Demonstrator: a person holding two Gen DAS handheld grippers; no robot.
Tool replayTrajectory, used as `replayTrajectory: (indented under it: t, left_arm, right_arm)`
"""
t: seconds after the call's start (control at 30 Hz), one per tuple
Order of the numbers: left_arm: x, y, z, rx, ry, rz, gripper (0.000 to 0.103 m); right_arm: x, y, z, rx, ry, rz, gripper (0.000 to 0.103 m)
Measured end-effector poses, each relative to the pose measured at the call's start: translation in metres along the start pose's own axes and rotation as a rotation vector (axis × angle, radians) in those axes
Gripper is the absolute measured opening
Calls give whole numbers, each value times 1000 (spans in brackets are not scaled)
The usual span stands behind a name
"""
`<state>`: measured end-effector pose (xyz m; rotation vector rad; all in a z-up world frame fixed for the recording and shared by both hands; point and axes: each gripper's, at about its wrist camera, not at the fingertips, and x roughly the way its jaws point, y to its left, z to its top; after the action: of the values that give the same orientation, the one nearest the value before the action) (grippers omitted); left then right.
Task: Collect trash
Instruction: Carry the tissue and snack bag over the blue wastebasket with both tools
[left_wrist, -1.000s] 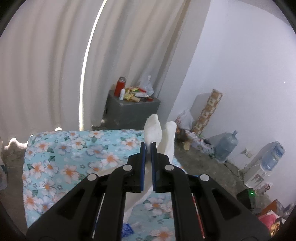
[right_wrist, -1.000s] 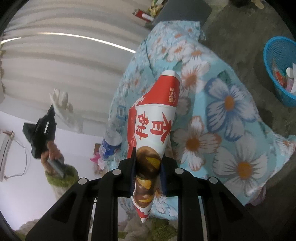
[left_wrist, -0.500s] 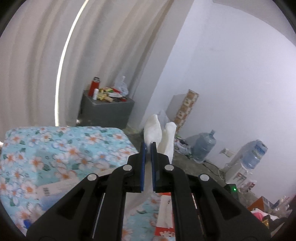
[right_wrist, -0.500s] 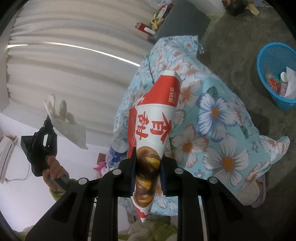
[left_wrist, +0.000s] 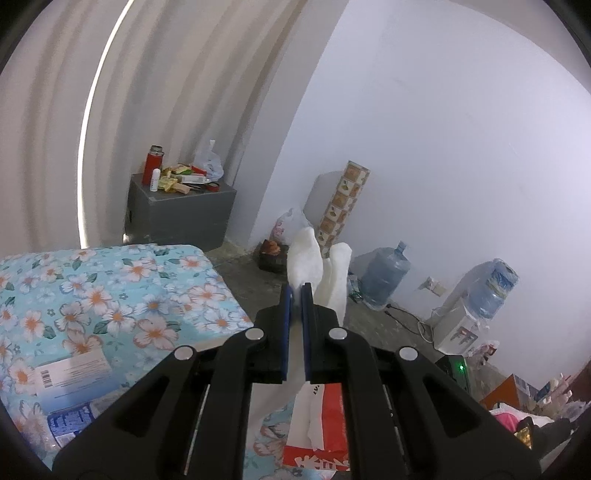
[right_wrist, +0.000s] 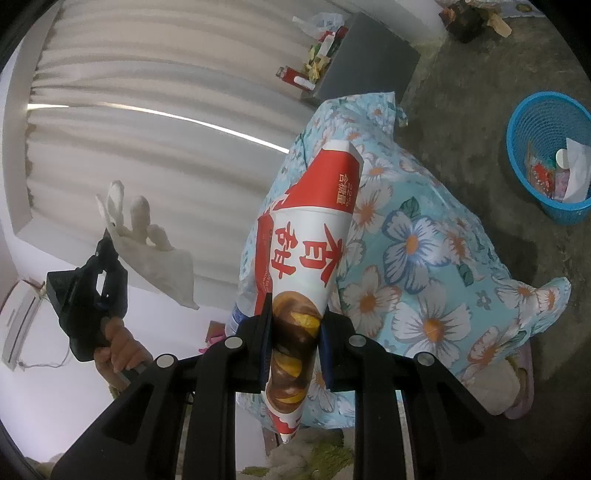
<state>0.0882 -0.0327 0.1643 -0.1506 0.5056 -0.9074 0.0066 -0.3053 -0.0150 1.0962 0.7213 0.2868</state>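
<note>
My left gripper (left_wrist: 296, 288) is shut on a white tissue (left_wrist: 320, 266) that sticks up past the fingertips, held in the air beyond the edge of the floral-covered table (left_wrist: 110, 295). It also shows in the right wrist view (right_wrist: 107, 236) with the tissue (right_wrist: 147, 236) hanging from it. My right gripper (right_wrist: 295, 314) is shut on a red and white snack bag (right_wrist: 310, 251) held above the floral table (right_wrist: 424, 258). The bag also shows low in the left wrist view (left_wrist: 321, 428). A blue trash basket (right_wrist: 546, 155) with trash inside stands on the floor at the right.
A plastic bottle (left_wrist: 70, 417) and a white box (left_wrist: 74, 373) lie on the table. A grey cabinet (left_wrist: 177, 214) with clutter stands by the curtain. Water jugs (left_wrist: 384, 273), a dispenser (left_wrist: 476, 306) and bags line the wall. The floor is bare concrete (right_wrist: 480, 74).
The left gripper has swung right and risen with the tissue, away from the table toward the wall. The right gripper has lifted with the snack bag; the blue basket shows more fully.
</note>
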Motion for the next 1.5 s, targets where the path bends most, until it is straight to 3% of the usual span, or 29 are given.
replayTrajectory:
  t: [0.63,1.07,1.17,1.33,1.5]
  left_arm:
    - [21,-22,-5,33,40,-21,4]
    - [78,-60,-3,80,98,-102,4]
    - [112,-78,-2,89,139,-137,4]
    - [184,-114,-9,130,233,-180,4]
    - [273,-134,-34,140,369,-190,4]
  right_arm:
    - [-26,-13,3,36,-62,53,21]
    - [-77,-35,12,81,-205,81,21]
    - [-103,-48,21,104,-283,43,21]
    - [-161,-81,36,165,-462,-160,21]
    - [-186,-120,48,251,-542,-296,21]
